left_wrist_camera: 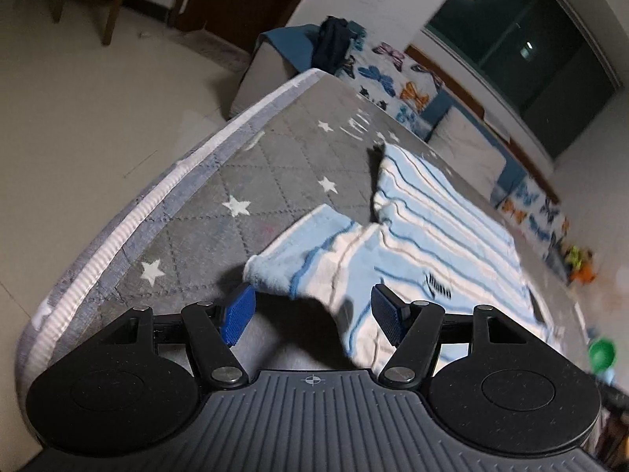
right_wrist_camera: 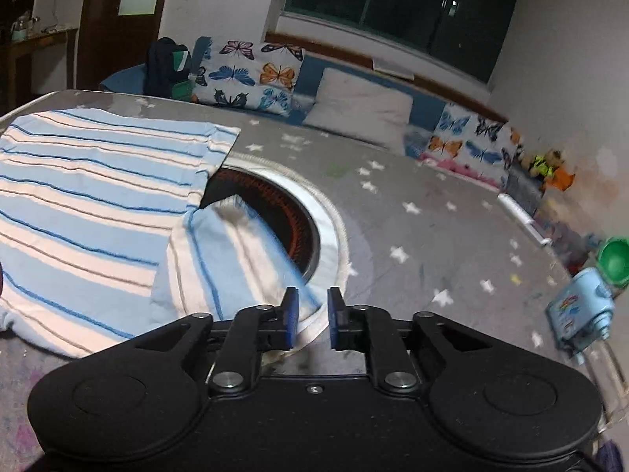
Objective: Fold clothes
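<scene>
A light-blue and white striped garment [left_wrist_camera: 440,228] lies spread on the grey star-patterned cover [left_wrist_camera: 243,181]. One sleeve [left_wrist_camera: 310,244] points toward my left gripper [left_wrist_camera: 313,314], which is open wide just above the sleeve's end, with cloth edge between the blue pads [left_wrist_camera: 238,314]. In the right wrist view the garment [right_wrist_camera: 86,196] fills the left side. Its other sleeve [right_wrist_camera: 236,259] runs down to my right gripper [right_wrist_camera: 313,322]. That gripper is open by a narrow gap, the sleeve's end beside its left pad [right_wrist_camera: 291,320]. The sleeve looks blurred.
A round opening with a white rim [right_wrist_camera: 334,228] and red-orange inside sits under the sleeve. Butterfly cushions [right_wrist_camera: 251,74], a white pillow [right_wrist_camera: 361,110] and dark clothes [right_wrist_camera: 165,67] line the far side. A green cup [right_wrist_camera: 615,261] and blue box [right_wrist_camera: 582,310] stand right. The cover's edge [left_wrist_camera: 118,236] drops to the floor.
</scene>
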### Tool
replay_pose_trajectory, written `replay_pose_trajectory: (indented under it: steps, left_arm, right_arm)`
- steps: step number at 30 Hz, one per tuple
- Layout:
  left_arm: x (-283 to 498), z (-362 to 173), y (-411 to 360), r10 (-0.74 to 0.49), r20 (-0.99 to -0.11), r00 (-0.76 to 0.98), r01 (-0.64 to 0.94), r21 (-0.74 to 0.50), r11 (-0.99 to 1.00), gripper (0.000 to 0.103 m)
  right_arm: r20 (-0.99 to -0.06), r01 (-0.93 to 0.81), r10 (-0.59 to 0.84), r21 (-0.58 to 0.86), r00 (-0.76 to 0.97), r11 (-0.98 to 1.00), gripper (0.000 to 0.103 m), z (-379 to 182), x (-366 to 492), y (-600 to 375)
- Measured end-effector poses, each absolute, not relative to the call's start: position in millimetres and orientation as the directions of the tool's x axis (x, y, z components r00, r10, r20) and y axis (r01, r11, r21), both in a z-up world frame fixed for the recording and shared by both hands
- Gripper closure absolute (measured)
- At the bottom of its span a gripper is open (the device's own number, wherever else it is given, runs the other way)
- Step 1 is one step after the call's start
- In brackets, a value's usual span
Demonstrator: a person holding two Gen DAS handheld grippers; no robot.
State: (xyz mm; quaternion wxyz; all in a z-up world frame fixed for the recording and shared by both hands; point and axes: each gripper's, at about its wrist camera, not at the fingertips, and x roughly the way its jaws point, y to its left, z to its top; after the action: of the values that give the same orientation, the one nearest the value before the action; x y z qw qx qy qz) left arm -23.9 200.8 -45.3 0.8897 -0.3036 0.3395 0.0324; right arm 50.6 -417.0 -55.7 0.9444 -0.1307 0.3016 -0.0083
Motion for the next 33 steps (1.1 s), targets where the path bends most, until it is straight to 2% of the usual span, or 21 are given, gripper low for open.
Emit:
replay_pose_trajectory:
  steps: [2,3,4,6,9,16,22,24,26,31,32,33]
  left_arm:
    - [-16.3,-48.7,200.6,-0.136,-0.603,0.786,-0.268,-0.530,0.804,0.045]
    - [-17.0,-47.9,200.8,-0.130,-0.595,0.793,-0.265,-0.529,0.806,0.056]
    - [-15.9,-47.0,199.7,-0.130,-0.591,0.796,-0.260,-0.527,0.809,0.073]
    - [-10.7,-45.7,197.4,-0.143,-0.582,0.800,-0.244,-0.534,0.810,0.093]
    - [-14.2,-39.6,194.9,-0.138,-0.549,0.824,-0.221,-0.536,0.815,0.098]
    - [-37.1,-24.2,201.4,-0.066,-0.536,0.842,-0.224,-0.458,0.860,0.100]
    - [-52.6,-21.9,206.4,-0.030,-0.557,0.830,-0.235,-0.397,0.887,0.100]
    - [-57.8,-21.1,208.1,-0.017,-0.564,0.826,-0.238,-0.376,0.896,0.100]
    - [-27.6,-32.2,195.0,-0.031,-0.603,0.797,-0.219,-0.337,0.916,0.099]
    - [-18.2,-16.8,206.1,-0.041,-0.633,0.773,-0.204,-0.311,0.928,0.094]
    - [-13.9,-10.7,206.4,-0.046,-0.630,0.775,-0.193,-0.306,0.932,0.091]
    - [-3.2,-8.5,204.4,-0.058,-0.628,0.776,-0.183,-0.313,0.932,0.081]
  right_arm:
    - [-0.559,-0.077,-0.077,-0.247,0.826,0.966,0.078,-51.7,48.7,-415.6]
    - [-0.559,-0.088,-0.067,-0.245,0.827,0.965,0.076,-51.7,48.3,-415.3]
    - [-0.559,-0.109,-0.047,-0.243,0.828,0.964,0.074,-51.1,47.0,-411.4]
    - [-0.570,-0.155,-0.007,-0.235,0.822,0.960,0.073,-52.7,47.1,-403.0]
    - [-0.596,-0.233,0.060,-0.218,0.801,0.948,0.072,-58.4,48.7,-386.0]
    - [-0.640,-0.419,0.205,-0.201,0.741,0.885,0.064,-72.3,52.0,-337.6]
    - [-0.711,-0.541,0.275,-0.175,0.648,0.823,0.065,-83.3,43.7,-311.9]
    - [-0.727,-0.578,0.307,-0.151,0.615,0.802,0.069,-80.5,40.0,-310.8]
    - [-0.742,-0.607,0.328,-0.132,0.585,0.784,0.069,-78.3,35.3,-310.4]
    - [-0.763,-0.639,0.336,-0.128,0.552,0.759,0.069,-69.0,38.1,-308.4]
    - [-0.757,-0.630,0.331,-0.134,0.563,0.765,0.069,-67.2,41.7,-308.9]
    - [-0.751,-0.622,0.326,-0.141,0.575,0.770,0.067,-65.4,45.9,-309.6]
